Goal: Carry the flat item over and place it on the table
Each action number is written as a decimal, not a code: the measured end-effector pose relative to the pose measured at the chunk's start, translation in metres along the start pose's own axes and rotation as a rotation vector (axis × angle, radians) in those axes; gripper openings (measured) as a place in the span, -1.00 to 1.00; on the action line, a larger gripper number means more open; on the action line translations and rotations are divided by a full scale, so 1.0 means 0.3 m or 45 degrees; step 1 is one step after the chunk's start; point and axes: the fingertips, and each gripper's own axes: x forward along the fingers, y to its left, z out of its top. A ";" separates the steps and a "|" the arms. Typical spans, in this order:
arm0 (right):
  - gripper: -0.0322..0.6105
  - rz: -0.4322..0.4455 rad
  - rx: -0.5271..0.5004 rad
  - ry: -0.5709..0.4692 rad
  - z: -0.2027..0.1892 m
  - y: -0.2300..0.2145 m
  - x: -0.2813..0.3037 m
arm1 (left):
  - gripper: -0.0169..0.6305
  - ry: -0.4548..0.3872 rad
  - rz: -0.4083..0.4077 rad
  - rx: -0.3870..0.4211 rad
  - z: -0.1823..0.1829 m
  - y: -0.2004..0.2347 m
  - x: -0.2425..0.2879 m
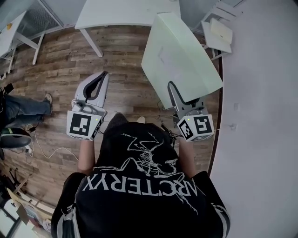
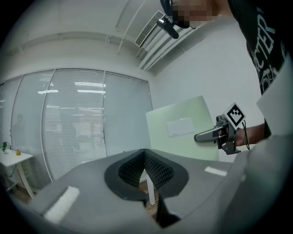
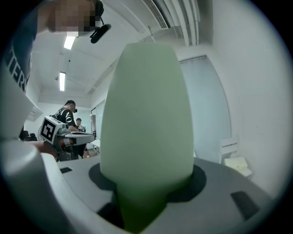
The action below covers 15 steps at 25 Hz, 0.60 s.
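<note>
We find the pale green board [image 1: 179, 56], the flat item of the task, off the white desk [image 1: 125, 14]: it is held in the air over the wooden floor [image 1: 125, 79], on the carrier's side of the desk's right end, and its far corner overlaps that end in the head view. The board stands tilted, its broad face turned up and to the left, with a pale rectangular label [image 2: 180, 126] on that face. The right claw [image 1: 173, 93] is clamped on the board's edge farthest from the desk. In the right gripper view the board rises from between the two jaws and fills the centre of the picture. The left claw [image 1: 101, 79] is held to the left of the board, on the near side of the desk and well apart from it. Its jaws meet at the tips and nothing sits between them. A white chair [image 1: 219, 32] stands just beyond the right end of the desk, against the white wall [image 1: 260, 93].
</note>
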 end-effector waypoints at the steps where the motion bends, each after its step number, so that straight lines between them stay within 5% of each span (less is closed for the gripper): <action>1: -0.08 0.005 -0.001 0.003 -0.003 -0.015 0.000 | -0.93 0.021 0.009 -0.008 -0.007 -0.008 0.006; 8: -0.08 0.033 -0.011 0.025 -0.002 -0.109 0.099 | -0.93 0.050 0.030 -0.016 -0.026 0.025 0.119; 15: -0.08 0.014 -0.017 0.032 0.010 -0.143 0.378 | -0.93 0.045 -0.009 -0.017 -0.069 0.244 0.303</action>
